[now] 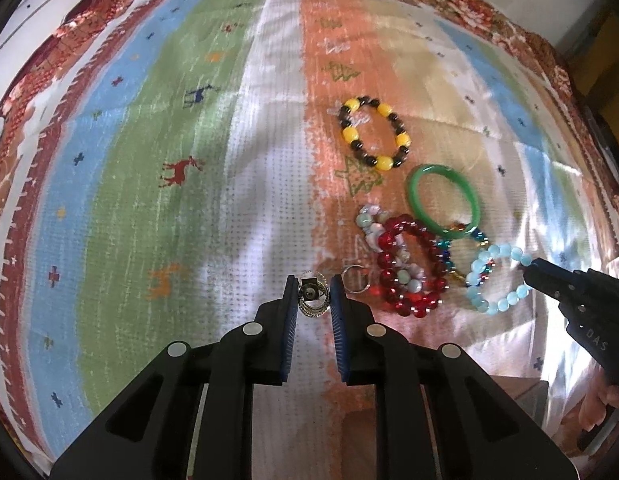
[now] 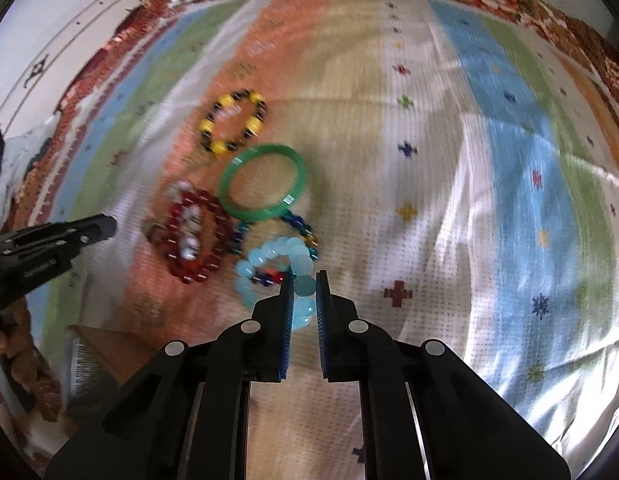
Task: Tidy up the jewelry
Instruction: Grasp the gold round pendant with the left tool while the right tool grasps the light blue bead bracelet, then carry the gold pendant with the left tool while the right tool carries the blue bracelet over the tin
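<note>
My left gripper (image 1: 313, 296) is shut on a silver ring (image 1: 312, 299) with a square setting, just above the cloth. A second silver ring (image 1: 355, 278) lies just right of it. My right gripper (image 2: 303, 290) is shut on the light blue bead bracelet (image 2: 269, 268), also seen in the left wrist view (image 1: 497, 278). Beside it lie a red bead bracelet (image 1: 413, 268) over a pastel bead bracelet (image 1: 373, 224), a green bangle (image 1: 443, 200), a multicolour bead bracelet (image 2: 305, 230) and a yellow-and-black bead bracelet (image 1: 373, 132).
A striped patterned cloth (image 1: 149, 160) covers the surface, with a brown floral border (image 1: 489, 8) at the far edge. A brown box corner (image 2: 109, 344) shows at the near edge. A white cabinet (image 2: 69, 20) stands far left.
</note>
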